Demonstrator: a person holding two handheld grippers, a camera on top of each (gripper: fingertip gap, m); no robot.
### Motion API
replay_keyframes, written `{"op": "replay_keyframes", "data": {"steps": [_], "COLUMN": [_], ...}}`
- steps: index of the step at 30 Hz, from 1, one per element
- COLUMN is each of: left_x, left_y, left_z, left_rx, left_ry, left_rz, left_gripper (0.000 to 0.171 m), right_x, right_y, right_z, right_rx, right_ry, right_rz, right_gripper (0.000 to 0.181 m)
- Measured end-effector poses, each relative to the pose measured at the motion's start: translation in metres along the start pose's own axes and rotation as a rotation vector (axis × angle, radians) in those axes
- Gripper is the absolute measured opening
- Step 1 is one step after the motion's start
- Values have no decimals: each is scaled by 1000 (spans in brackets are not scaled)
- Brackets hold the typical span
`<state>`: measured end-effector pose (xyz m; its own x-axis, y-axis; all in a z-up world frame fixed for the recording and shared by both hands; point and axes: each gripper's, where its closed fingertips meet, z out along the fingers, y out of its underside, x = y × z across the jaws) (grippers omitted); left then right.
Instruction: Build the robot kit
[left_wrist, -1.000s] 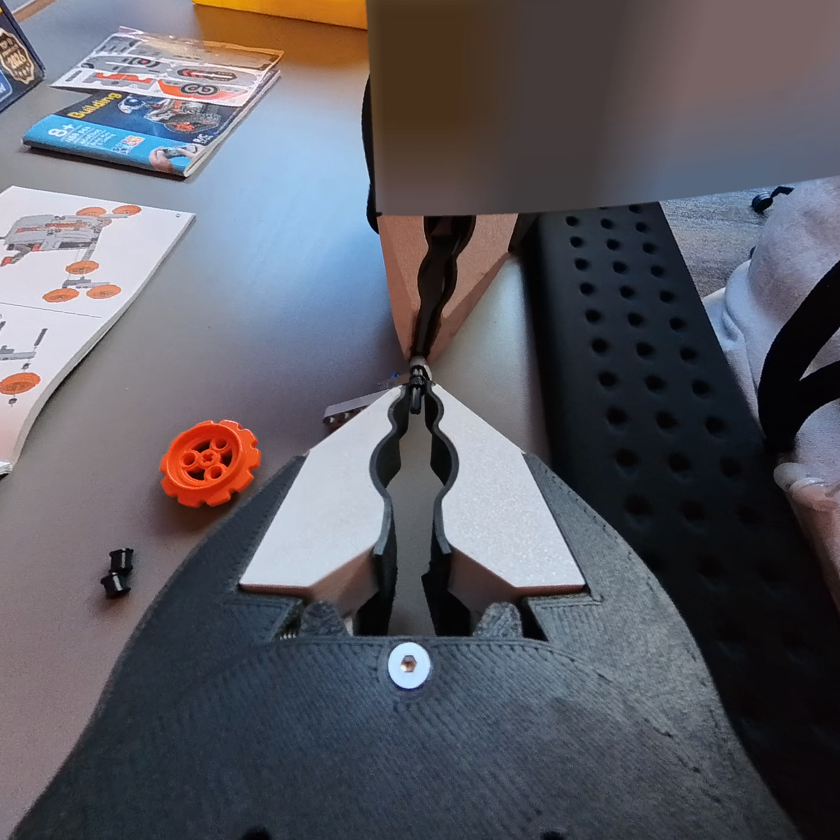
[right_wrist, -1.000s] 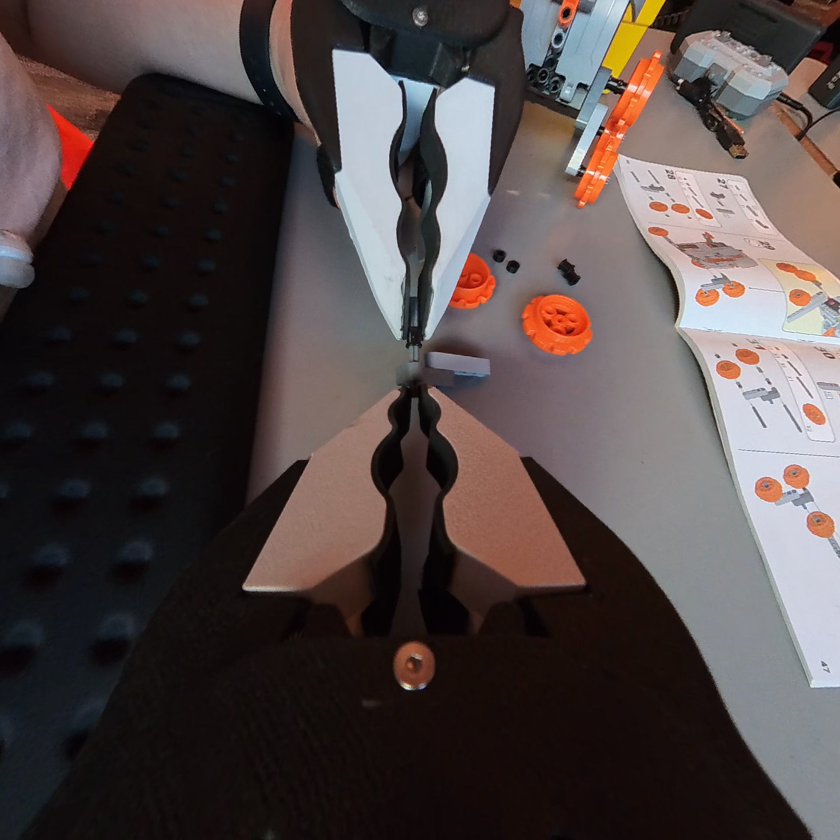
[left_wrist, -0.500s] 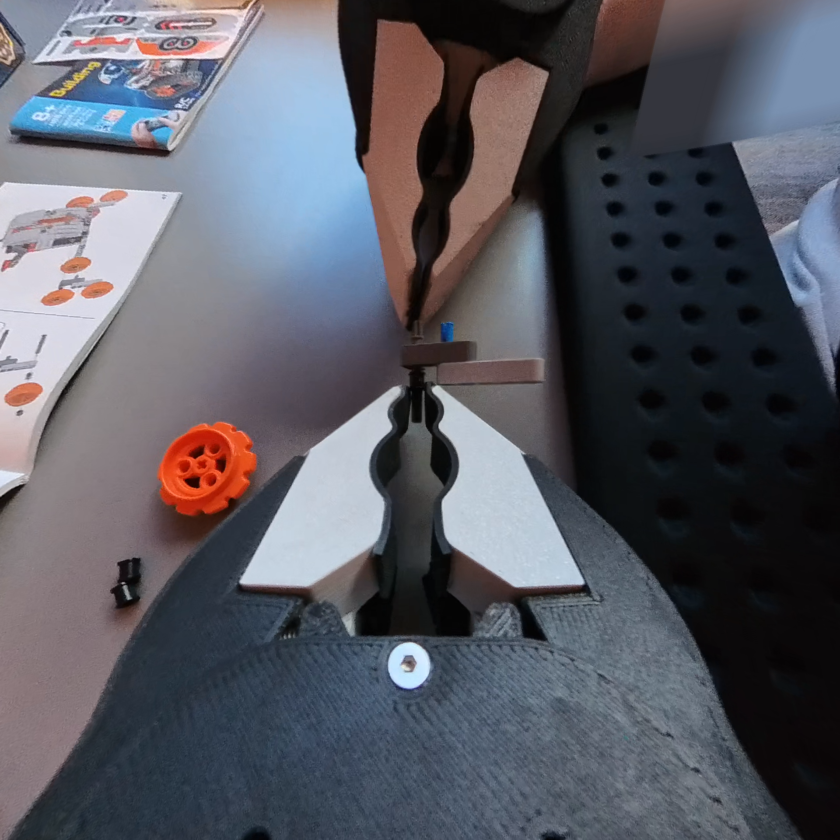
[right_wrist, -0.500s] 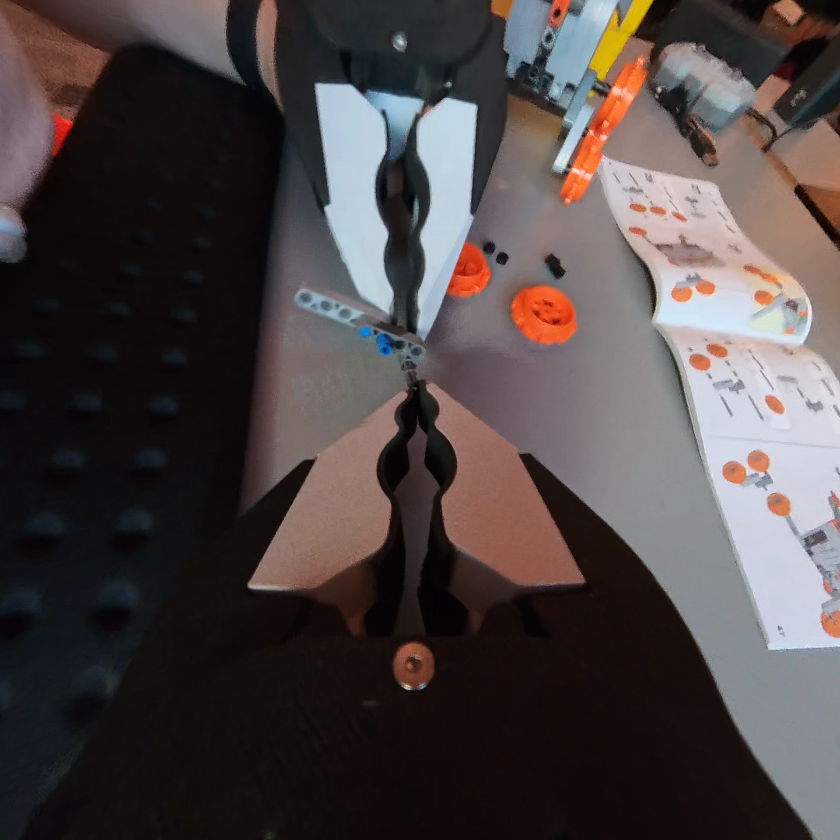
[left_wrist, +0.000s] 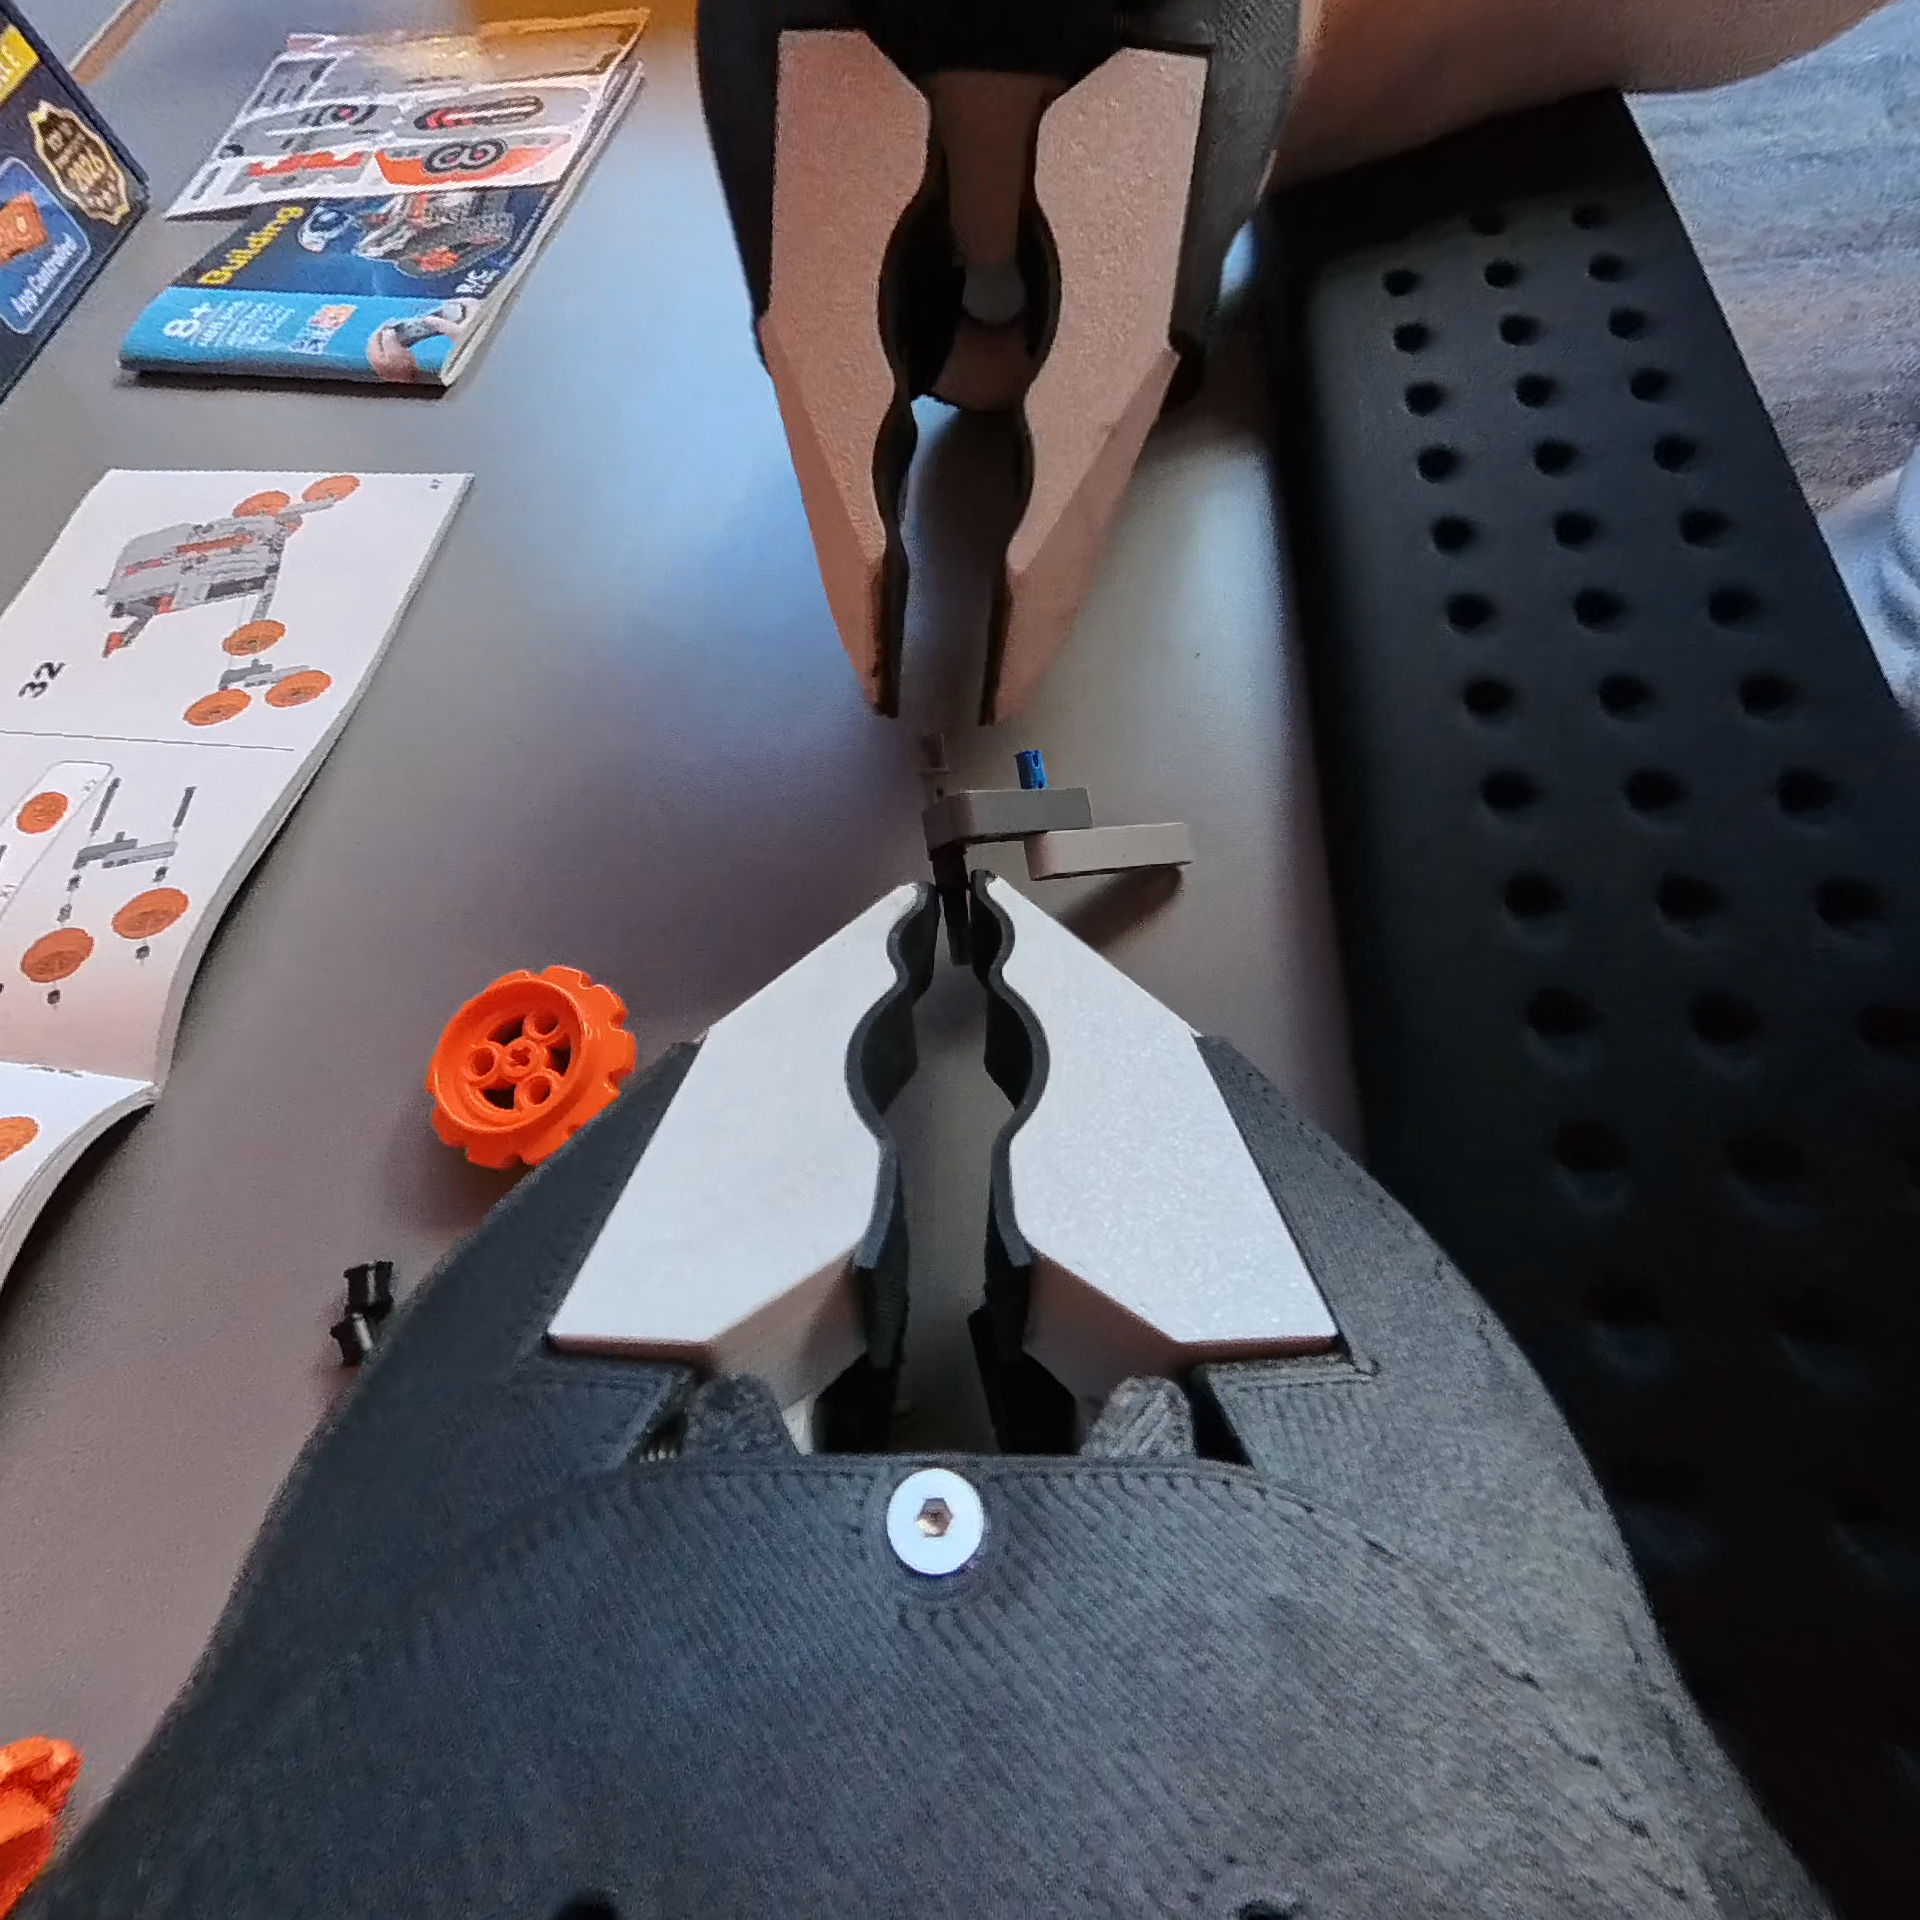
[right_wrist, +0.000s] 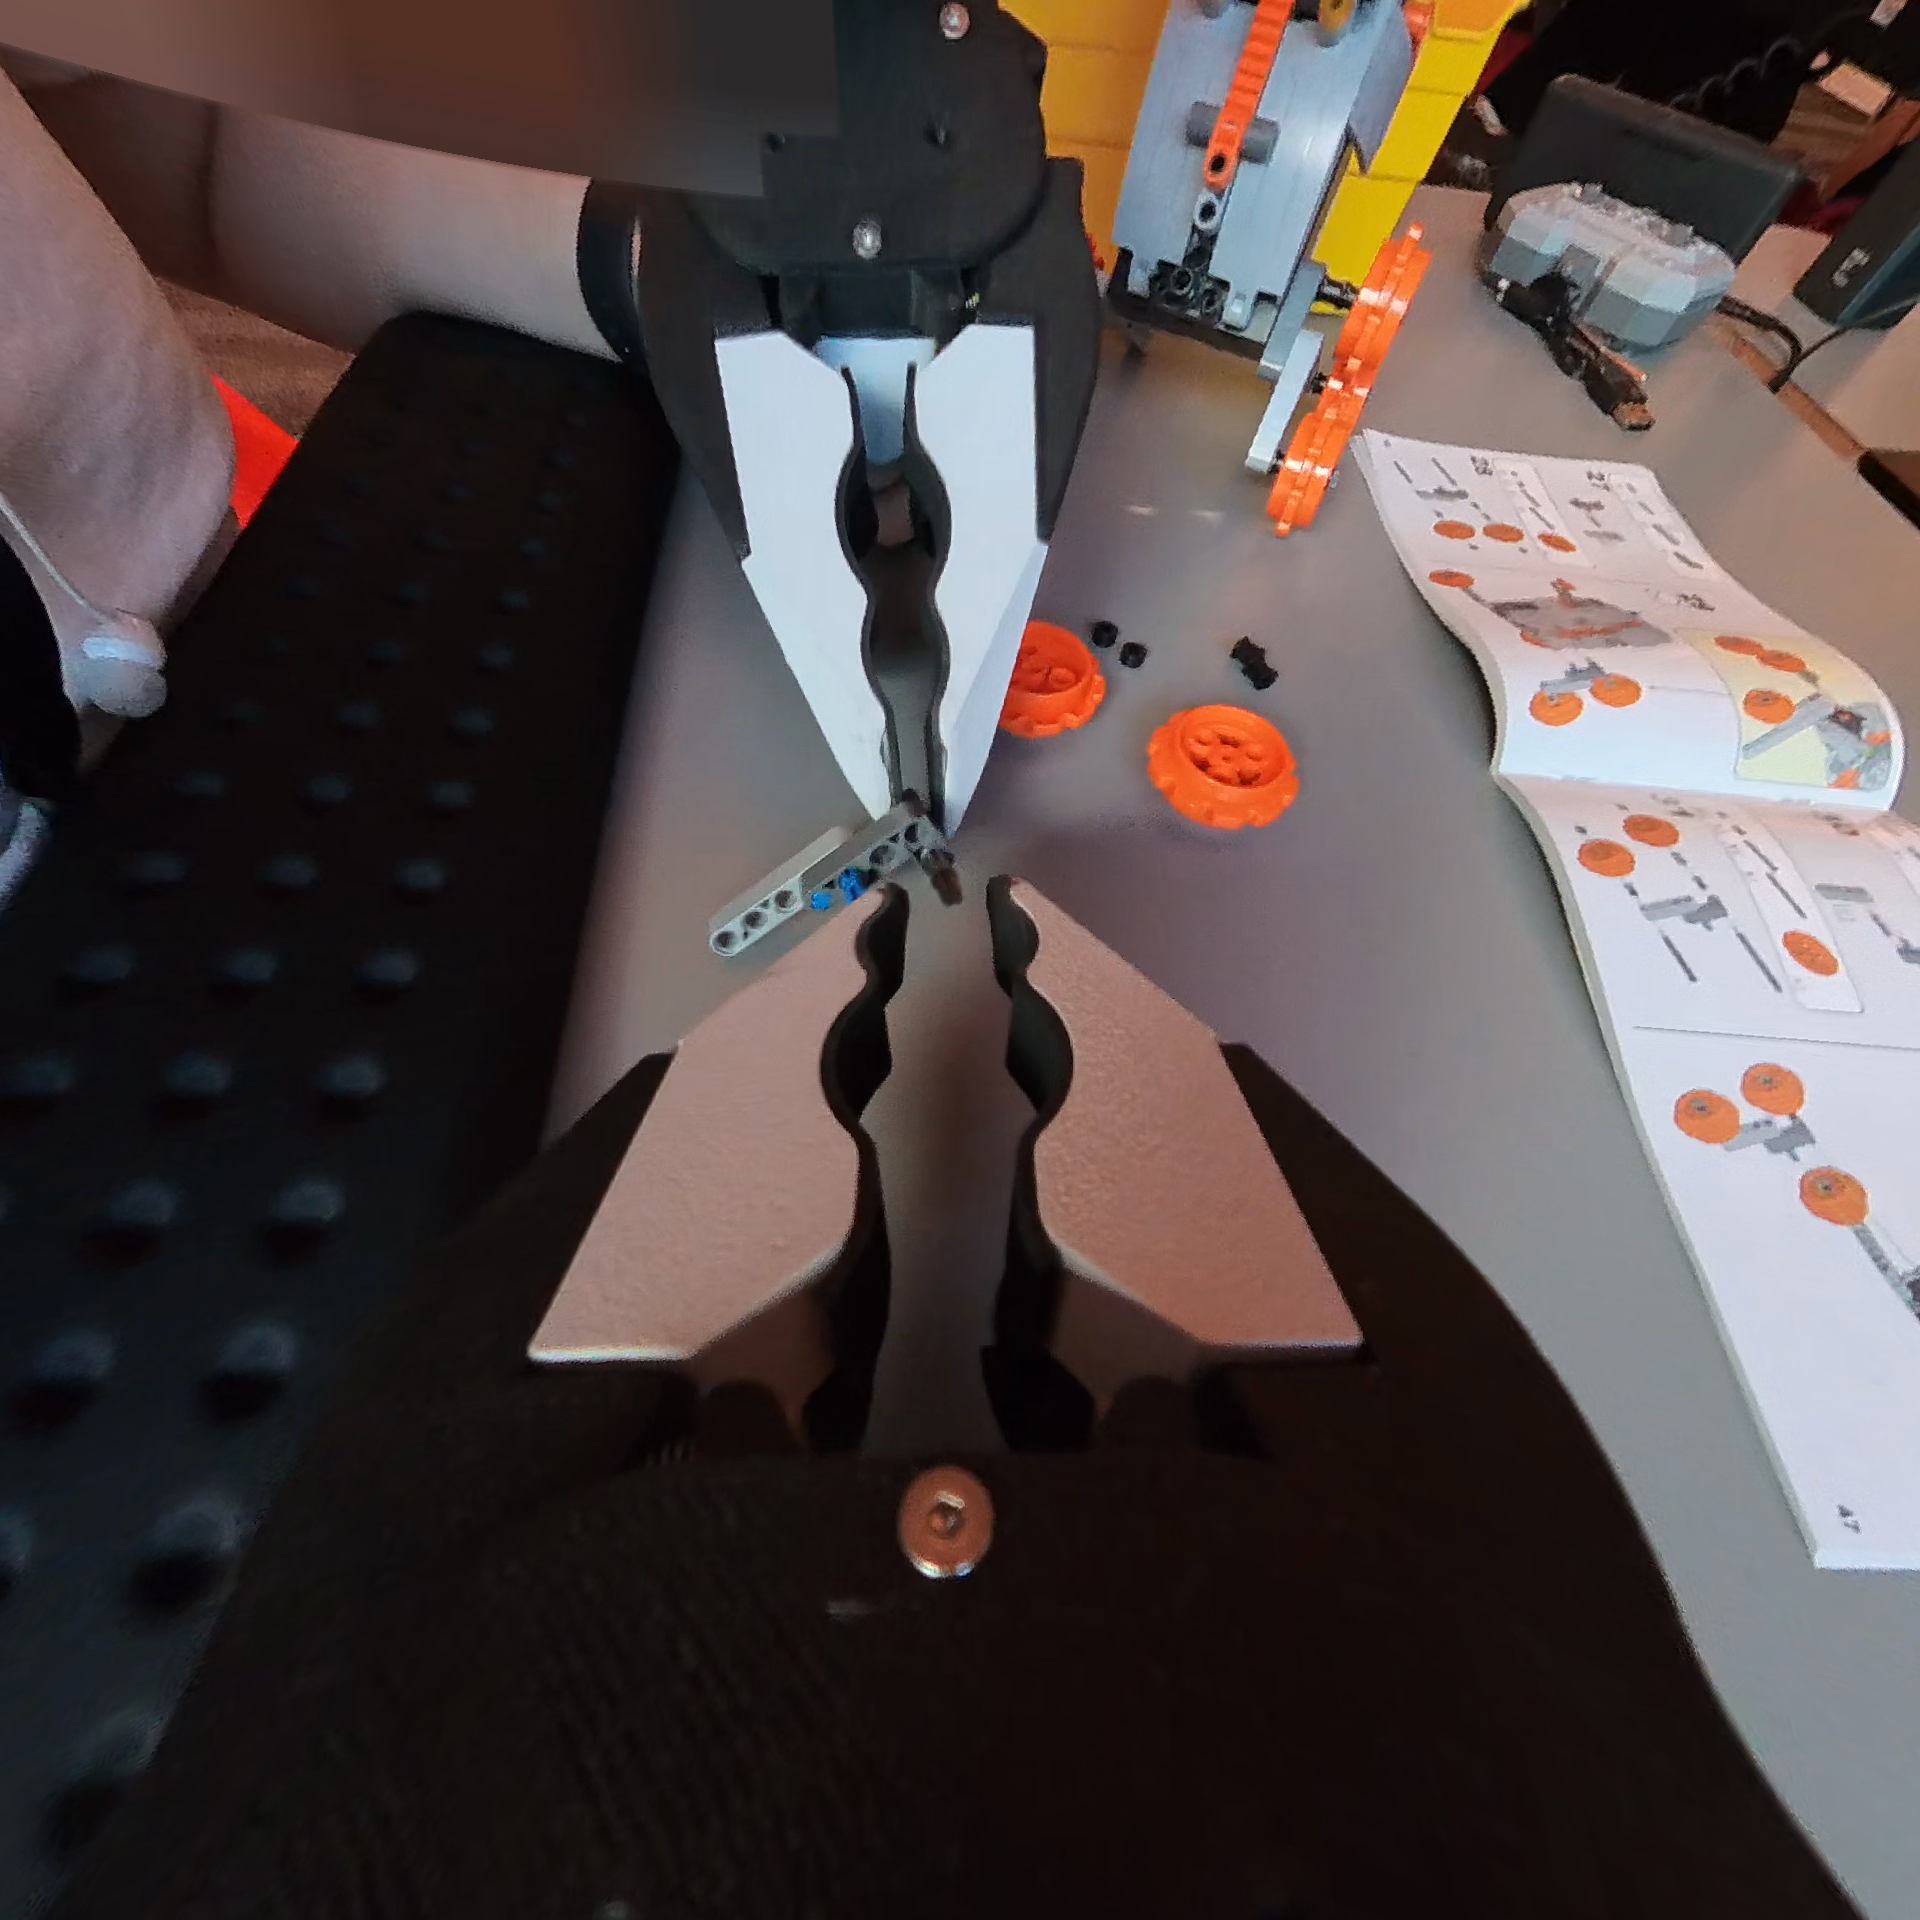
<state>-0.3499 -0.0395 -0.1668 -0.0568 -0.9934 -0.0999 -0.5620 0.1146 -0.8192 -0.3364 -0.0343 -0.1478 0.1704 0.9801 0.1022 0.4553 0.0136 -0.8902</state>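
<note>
Off to the left of your left fingers, the booklet (left_wrist: 197, 727) lies open on the bench (left_wrist: 644, 582), with an orange wheel (left_wrist: 528, 1065) nearer in and two small black pins (left_wrist: 358, 1325) beside the finger housing.

Your left gripper (left_wrist: 954, 902) has its fingers pressed together on a thin black axle (left_wrist: 952, 914) at the very tips. On that axle sits the grey beam (left_wrist: 1049, 826), just beyond the fingertips and held clear of the bench; a blue pin (left_wrist: 1029, 767) stands up from it. The beam juts out to the right of the fingers, so its weight hangs off to one side of a very small hold.

Your right gripper (right_wrist: 945, 891) faces it from the far side, fingers spread and empty, their tips just short of the axle's free end (right_wrist: 943, 881). The beam (right_wrist: 821, 878) passes left of those fingers.

I judge the piece light, stiff and smooth: it may pivot on the axle. The flat sides of the beam look like a surer hold than the axle.

Right of both fingers lies the black perforated mat (left_wrist: 1621, 727).
</note>
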Motion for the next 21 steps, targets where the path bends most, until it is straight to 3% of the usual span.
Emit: {"op": "replay_keyframes", "data": {"steps": [5, 9, 18, 21], "left_x": [3, 0, -4, -9], "left_y": [0, -1, -15, -16], "left_z": [1, -2, -11, -17], "left_rx": [-38, -51, -96, -187], "left_ry": [-26, -60, -106, -91], "left_rz": [70, 103, 222, 267], "left_gripper": [5, 5, 5, 4], "right_x": [-7, -12, -4, 0], "right_y": [2, 8, 2, -8], "right_z": [6, 10, 5, -1], "right_rx": [-29, -81, -56, -18], "right_ry": [-10, 5, 76, 119], "right_rz": [-100, -184, -229, -250], "right_gripper": [2, 7, 17, 17]}}
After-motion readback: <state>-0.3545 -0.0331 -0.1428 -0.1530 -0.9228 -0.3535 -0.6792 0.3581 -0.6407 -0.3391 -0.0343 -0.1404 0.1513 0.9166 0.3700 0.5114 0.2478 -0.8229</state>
